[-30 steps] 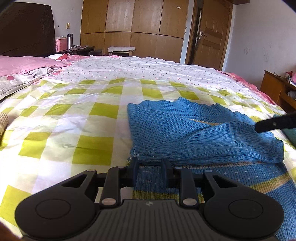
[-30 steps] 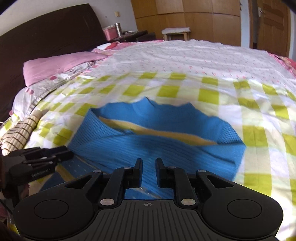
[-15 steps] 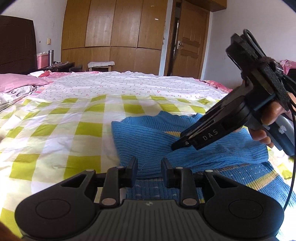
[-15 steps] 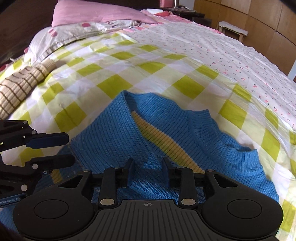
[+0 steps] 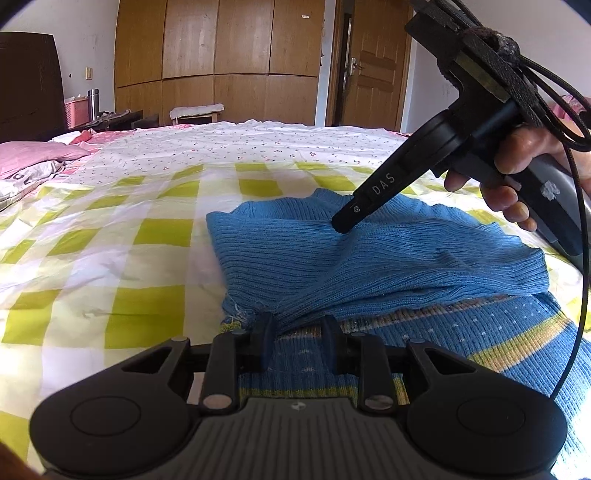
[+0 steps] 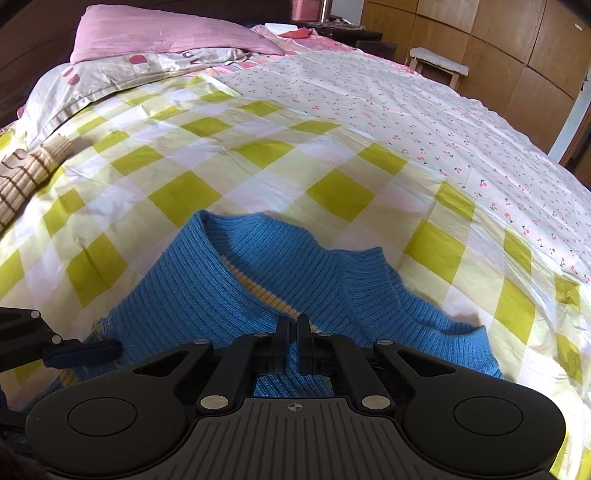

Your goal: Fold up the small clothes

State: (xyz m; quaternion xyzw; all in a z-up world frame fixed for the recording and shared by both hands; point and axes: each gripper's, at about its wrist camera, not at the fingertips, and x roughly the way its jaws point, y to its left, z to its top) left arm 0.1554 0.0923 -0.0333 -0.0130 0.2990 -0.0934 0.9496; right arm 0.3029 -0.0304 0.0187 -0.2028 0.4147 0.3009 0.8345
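Observation:
A blue knit sweater (image 5: pixel 369 266) with yellow stripes lies partly folded on the checked quilt (image 5: pixel 147 266). My left gripper (image 5: pixel 298 326) sits at the near edge of the folded top layer. Bunched knit fills the gap between its fingers, and creases run from there across the layer. My right gripper (image 5: pixel 343 225), held by a hand (image 5: pixel 509 177), points down into the sweater by the collar. In the right wrist view its jaws (image 6: pixel 293 326) are shut on a pinch of blue knit just below the collar (image 6: pixel 258 240). The left gripper's finger (image 6: pixel 85 350) lies at the sweater's left edge.
A beige striped garment (image 6: pixel 26 173) lies at the quilt's left side, near a pink pillow (image 6: pixel 166 33). A cherry-print sheet (image 5: pixel 277 147) covers the far bed. Beyond it stand a wooden wardrobe (image 5: pixel 221 55) and a door (image 5: pixel 373 66). A black cable (image 5: pixel 576 258) hangs from the right gripper.
The right gripper swept in over the sweater, tilted down onto the knit below the collar and went from open to shut on it. The left gripper stayed put at the fold's edge.

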